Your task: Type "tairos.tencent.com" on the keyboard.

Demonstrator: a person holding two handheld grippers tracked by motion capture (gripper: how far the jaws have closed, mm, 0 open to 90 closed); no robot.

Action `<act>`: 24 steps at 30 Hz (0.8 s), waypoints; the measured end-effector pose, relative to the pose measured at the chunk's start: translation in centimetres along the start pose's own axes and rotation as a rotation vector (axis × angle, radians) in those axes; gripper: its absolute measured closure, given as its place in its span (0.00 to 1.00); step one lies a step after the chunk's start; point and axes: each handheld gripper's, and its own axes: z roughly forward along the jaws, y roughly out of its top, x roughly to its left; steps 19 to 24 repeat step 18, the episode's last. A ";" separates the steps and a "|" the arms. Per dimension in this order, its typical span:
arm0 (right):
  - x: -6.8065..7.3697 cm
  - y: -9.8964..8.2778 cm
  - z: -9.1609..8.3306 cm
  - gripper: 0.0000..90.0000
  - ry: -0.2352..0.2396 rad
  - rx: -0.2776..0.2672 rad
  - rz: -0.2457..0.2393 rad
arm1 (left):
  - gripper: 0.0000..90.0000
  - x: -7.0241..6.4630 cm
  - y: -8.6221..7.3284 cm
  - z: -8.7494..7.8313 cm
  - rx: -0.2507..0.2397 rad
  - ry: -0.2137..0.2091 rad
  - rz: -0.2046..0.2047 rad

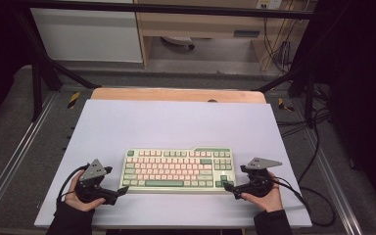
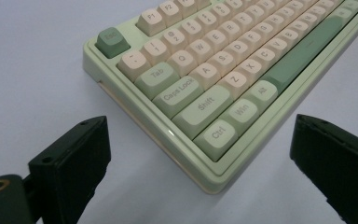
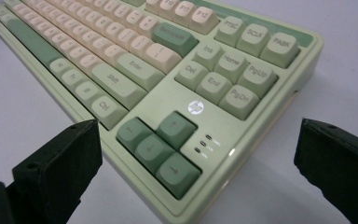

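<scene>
- A pale, matte sheet [image 1: 176, 122] covers the table, with a wooden edge [image 1: 176, 94] at its far side; dark framing and cables fill the frame's edges.
- The keyboard [image 1: 178, 170] lies flat at lower centre of the high view, long side toward the person.
- The left gripper [image 1: 122, 190] sits just off the keyboard's lower left corner, jaws spread, with that corner between them and no pad touching.
- The right gripper [image 1: 229, 186] mirrors it at the lower right corner, jaws likewise wide, holding nothing.
- Judged from this, both ends are lined up for a grasp; closing and lifting or shifting remain.
- The case is glossy pale-green plastic with rounded corners; keycaps are smooth, sculpted, cream and sage. The jaws are blocky matte black.
</scene>
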 end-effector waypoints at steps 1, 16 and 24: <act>-0.1 -0.1 -0.1 0.01 0.002 -0.003 -0.004 | 0.05 0.1 -0.1 0.0 0.001 0.000 -0.004; -0.9 -1.4 -1.0 0.00 0.023 -0.018 0.034 | 0.06 0.1 -0.5 0.2 0.010 -0.010 -0.003; -0.9 -1.5 -1.0 0.00 0.030 -0.018 0.031 | 0.06 0.1 -0.5 0.2 0.012 -0.012 -0.003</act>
